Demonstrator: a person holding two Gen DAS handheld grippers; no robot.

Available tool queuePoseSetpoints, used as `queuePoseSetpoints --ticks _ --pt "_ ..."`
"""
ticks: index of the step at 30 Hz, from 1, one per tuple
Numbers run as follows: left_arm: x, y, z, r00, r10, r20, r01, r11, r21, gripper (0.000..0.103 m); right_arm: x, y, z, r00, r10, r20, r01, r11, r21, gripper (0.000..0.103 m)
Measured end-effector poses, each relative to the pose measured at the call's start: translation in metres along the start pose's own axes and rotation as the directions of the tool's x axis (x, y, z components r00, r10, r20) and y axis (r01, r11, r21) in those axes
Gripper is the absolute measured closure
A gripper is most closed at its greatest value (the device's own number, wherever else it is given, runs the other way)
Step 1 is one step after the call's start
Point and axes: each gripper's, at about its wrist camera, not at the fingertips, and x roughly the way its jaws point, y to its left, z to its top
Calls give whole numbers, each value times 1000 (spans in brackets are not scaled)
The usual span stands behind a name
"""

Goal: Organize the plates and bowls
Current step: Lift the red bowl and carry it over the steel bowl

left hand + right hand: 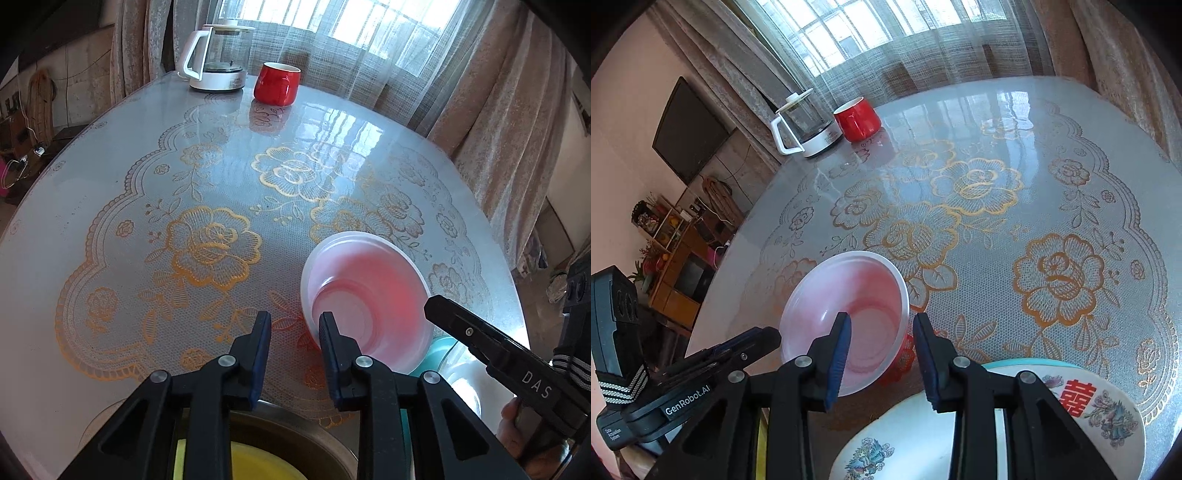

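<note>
A pink plastic bowl [365, 295] [849, 314] sits tilted on the round table, its near rim between the open jaws of my right gripper [881, 325]; one finger reaches inside the bowl. My left gripper [293, 321] is open and empty just left of the bowl. Under the right gripper lies a white plate with bird pictures and a red character [1082, 398], over a teal dish [439, 350]. Below the left gripper a yellow plate [266, 461] sits in a metal bowl [314, 435]. The right gripper's finger shows in the left wrist view [443, 310].
A glass kettle on a white base [218, 55] [809, 122] and a red mug [277, 83] [857, 118] stand at the table's far edge by the curtains. The table [184, 184] has a lace flower cover under glass. A TV and shelves are off to the left.
</note>
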Motion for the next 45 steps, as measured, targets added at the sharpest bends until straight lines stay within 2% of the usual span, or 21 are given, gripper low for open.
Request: queuePoseSetpoints --ticks 2,4,7,13,20,33,45 --pt "3 -1 0 1000 -12 -5 12 1000 -2 77 3 -1 -1 1000 -2 -5 2 1000 2 74" --pt "5 -2 -1 999 -32 -5 32 999 3 79 4 -3 -2 1000 -26 3 26 1000 8 91" --pt "9 -3 -3 999 -31 -7 31 999 7 83 8 -4 -3 1000 -27 3 27 1000 12 95" --pt "12 -8 -4 1000 -20 3 20 999 27 85 11 -7 -3 1000 3 -12 -3 999 35 94" --pt "10 -20 -9 998 53 31 -56 995 87 86 10 -4 -7 1000 14 -10 -14 999 32 92" --pt "-24 -28 -22 991 58 117 -72 989 125 86 -10 -8 -13 996 82 33 -84 994 71 92" --pt "-51 -35 -42 986 43 159 -66 988 137 86 -36 -1 -25 991 112 73 -117 991 66 92"
